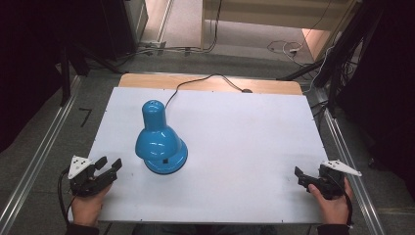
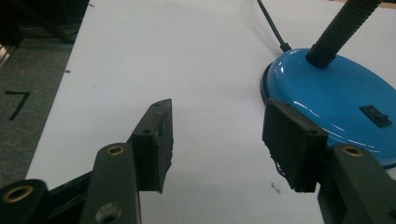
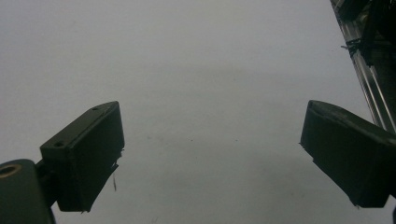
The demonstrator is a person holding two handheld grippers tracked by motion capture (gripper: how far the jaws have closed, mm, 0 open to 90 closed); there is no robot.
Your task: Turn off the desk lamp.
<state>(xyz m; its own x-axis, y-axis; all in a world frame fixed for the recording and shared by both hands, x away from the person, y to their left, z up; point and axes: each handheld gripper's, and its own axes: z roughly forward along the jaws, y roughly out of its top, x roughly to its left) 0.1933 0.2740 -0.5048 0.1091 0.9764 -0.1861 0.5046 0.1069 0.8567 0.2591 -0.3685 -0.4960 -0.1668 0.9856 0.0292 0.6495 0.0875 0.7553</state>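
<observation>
A shiny blue metal desk lamp [image 1: 161, 142] stands on the flat white desk [image 1: 244, 142]. It has a round base, a bendy black neck and a bell-shaped shade that leans over the base. A thin black cord [image 1: 195, 83] runs from the lamp to the far edge of the desk.

The left tongs [image 1: 109, 164] rest low at the near left corner of the desk, held in the person's left hand [image 1: 88, 205]. They are spread apart and hold nothing. The lamp is just ahead of them and a bit to their right, near but not touching. In the left gripper view, the lamp's round blue base [image 2: 336, 102] sits right past the right jaw, with a small black switch [image 2: 376, 115] on top of it. The bendy black neck [image 2: 341, 28] rises from the base, and the cord [image 2: 271, 21] goes away behind it. Only bare white desk lies between the two jaws.

The right tongs [image 1: 299, 175] rest at the near right corner, held in the person's right hand [image 1: 333, 203]. The lamp is well apart from them, far off to their left. In the right gripper view, the tongs [image 3: 210, 154] are spread wide and hold nothing, with plain white desk [image 3: 196, 70] in front of them. A metal rail [image 3: 369, 88] runs along the desk's edge beside the right jaw.
</observation>
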